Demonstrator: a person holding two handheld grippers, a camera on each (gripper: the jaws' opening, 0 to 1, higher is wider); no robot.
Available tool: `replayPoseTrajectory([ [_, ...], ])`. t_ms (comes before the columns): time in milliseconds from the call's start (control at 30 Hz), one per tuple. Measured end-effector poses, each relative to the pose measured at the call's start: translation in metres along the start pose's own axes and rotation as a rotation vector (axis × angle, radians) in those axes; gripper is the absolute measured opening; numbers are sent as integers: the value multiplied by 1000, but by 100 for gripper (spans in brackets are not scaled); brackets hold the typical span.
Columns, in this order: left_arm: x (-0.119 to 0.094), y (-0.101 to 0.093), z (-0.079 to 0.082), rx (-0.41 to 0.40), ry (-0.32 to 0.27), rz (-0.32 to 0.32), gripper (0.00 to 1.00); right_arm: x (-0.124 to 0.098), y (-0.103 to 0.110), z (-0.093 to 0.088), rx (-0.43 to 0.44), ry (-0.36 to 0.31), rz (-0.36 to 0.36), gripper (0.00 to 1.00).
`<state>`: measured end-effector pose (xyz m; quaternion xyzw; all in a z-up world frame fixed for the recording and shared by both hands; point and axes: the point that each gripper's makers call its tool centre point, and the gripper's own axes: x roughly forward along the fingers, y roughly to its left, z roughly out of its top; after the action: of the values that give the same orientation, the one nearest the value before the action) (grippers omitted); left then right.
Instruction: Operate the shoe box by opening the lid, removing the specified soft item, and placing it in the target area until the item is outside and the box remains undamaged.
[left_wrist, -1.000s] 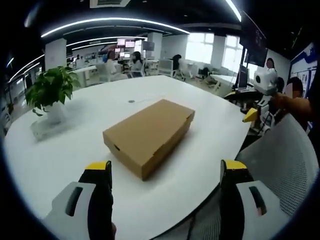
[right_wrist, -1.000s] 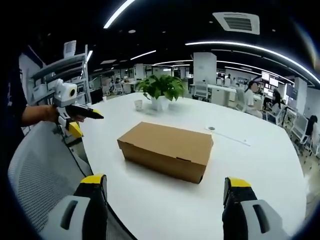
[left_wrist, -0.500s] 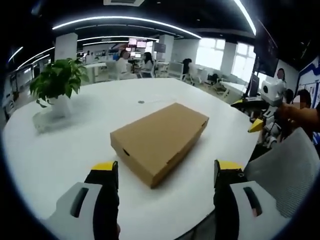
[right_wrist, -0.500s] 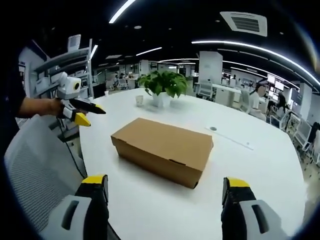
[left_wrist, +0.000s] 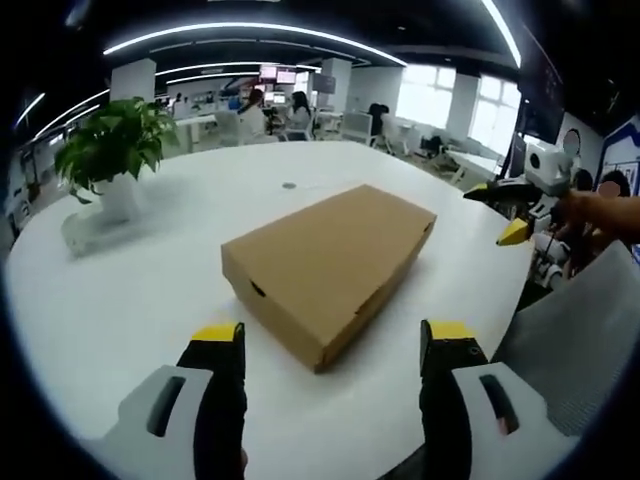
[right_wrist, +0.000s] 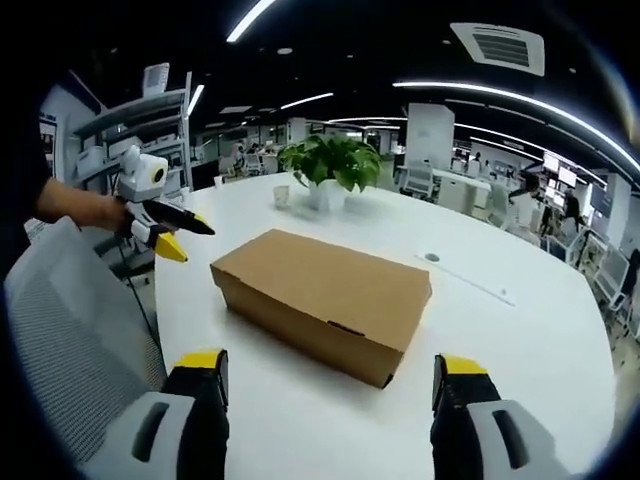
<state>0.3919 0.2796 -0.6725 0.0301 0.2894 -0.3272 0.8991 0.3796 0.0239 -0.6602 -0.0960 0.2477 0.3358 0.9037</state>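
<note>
The left gripper (left_wrist: 332, 345) hangs with jaws spread and empty; ahead of its fingers lies the closed, plain brown cardboard shoe box (left_wrist: 330, 265) on the smooth white round table (left_wrist: 120, 290). The right gripper (right_wrist: 330, 375), likewise spread, faces the box's long side. Opening hasn't begun; next, a fingertip probably needs to catch the matte lid's front edge.

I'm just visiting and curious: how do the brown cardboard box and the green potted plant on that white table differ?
The brown cardboard box lies flat, closed and plain near the white table's middle; the green potted plant stands upright and leafy in a white pot near the edge. The box looks broader, the plant taller. Both rest on the table, untouched.
</note>
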Motion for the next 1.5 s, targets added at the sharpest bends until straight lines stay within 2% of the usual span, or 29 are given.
replayPoseTrajectory([
  [267, 14, 8, -5, 36, 23, 10, 63, 16, -16, -5, 6, 19, -1, 75],
  [400, 20, 7, -3, 29, 21, 9, 61, 24, -23, -7, -1, 24, 0, 70],
  [667, 30, 14, -9, 25, 53, 30, 54, 46, -32, -13, -23, 55, 9, 57],
  [800, 35, 16, -12, 14, 65, 35, 51, 55, -38, -15, -23, 65, 8, 53],
  [1067, 45, 14, -19, 6, 97, 46, 48, 69, -42, -20, -12, 92, 26, 50],
  [1267, 51, 13, -21, -7, 131, 58, 49, 76, -41, -21, -29, 111, 50, 49],
  [1500, 56, 9, -24, 15, 138, 69, 49, 85, -45, -18, -33, 116, 60, 51],
])
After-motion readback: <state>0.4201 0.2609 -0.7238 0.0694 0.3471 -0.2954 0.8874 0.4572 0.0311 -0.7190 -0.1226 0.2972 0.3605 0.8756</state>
